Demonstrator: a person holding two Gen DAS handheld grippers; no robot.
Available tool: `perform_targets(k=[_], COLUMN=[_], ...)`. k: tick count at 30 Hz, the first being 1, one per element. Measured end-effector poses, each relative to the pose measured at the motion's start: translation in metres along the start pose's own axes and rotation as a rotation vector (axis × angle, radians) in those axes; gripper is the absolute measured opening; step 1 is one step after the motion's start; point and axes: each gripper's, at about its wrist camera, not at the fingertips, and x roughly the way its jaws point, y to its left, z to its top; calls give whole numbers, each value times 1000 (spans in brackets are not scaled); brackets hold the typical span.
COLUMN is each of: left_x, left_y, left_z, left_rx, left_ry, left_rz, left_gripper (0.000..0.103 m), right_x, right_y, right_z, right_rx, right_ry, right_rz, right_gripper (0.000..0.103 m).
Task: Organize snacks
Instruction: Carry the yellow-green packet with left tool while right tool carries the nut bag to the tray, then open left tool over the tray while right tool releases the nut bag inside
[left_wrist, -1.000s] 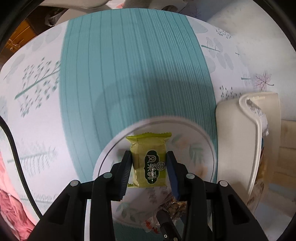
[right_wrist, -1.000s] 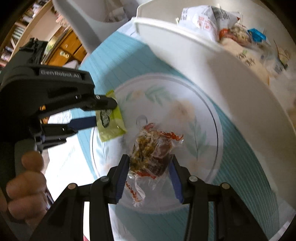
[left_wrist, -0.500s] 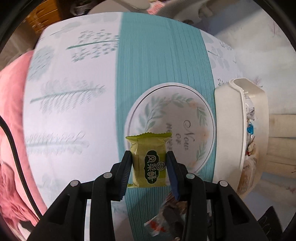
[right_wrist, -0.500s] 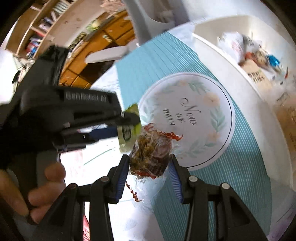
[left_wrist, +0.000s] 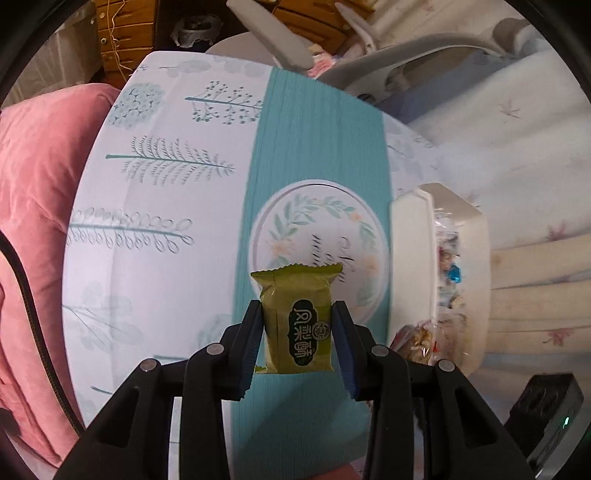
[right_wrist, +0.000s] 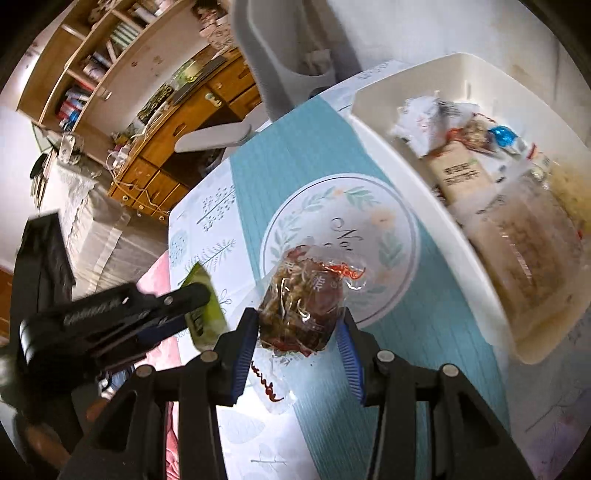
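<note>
My left gripper (left_wrist: 297, 332) is shut on a green snack packet (left_wrist: 297, 317) and holds it high above the table. It also shows in the right wrist view (right_wrist: 205, 314), at the left. My right gripper (right_wrist: 297, 332) is shut on a clear-wrapped brown snack (right_wrist: 301, 306), also held above the table. A white tray (right_wrist: 417, 184) holding several wrapped snacks (right_wrist: 461, 173) stands at the right; in the left wrist view the tray (left_wrist: 410, 258) is right of the packet.
A round floral print (left_wrist: 317, 251) lies on the teal strip of the tablecloth (left_wrist: 317, 140), beside the tray. A pink cushion (left_wrist: 37, 184) lies off the table's left edge. A grey chair (right_wrist: 288, 55) and wooden drawers (right_wrist: 177, 147) stand beyond the far edge.
Both grippers have risen well above the table with their snacks still held. The floral print and the tray now look smaller and farther below.
</note>
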Motion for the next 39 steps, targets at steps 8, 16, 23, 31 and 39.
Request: perform_targets(k=[8, 16, 23, 31, 39], left_x=[-12, -10, 3, 33, 69], left_y=[-40, -111, -180, -247, -277], left_z=[-34, -49, -49, -36, -26], left_rx=[-28, 13, 81, 143, 161], left_ry=[-78, -155, -133, -176, -142], left_rz=[-53, -59, -10, 11, 55], left_gripper=[36, 36, 36, 36, 36], right_x=[-45, -82, -99, -94, -70], right_y=[-30, -74, -123, -161, -190], right_z=[19, 51, 93, 129, 149], right_rx=[-25, -51, 8, -59, -136], right_ry=[-58, -88, -81, -15, 108], right_rz=[41, 16, 52, 24, 1], right_gripper=[43, 43, 43, 43, 43])
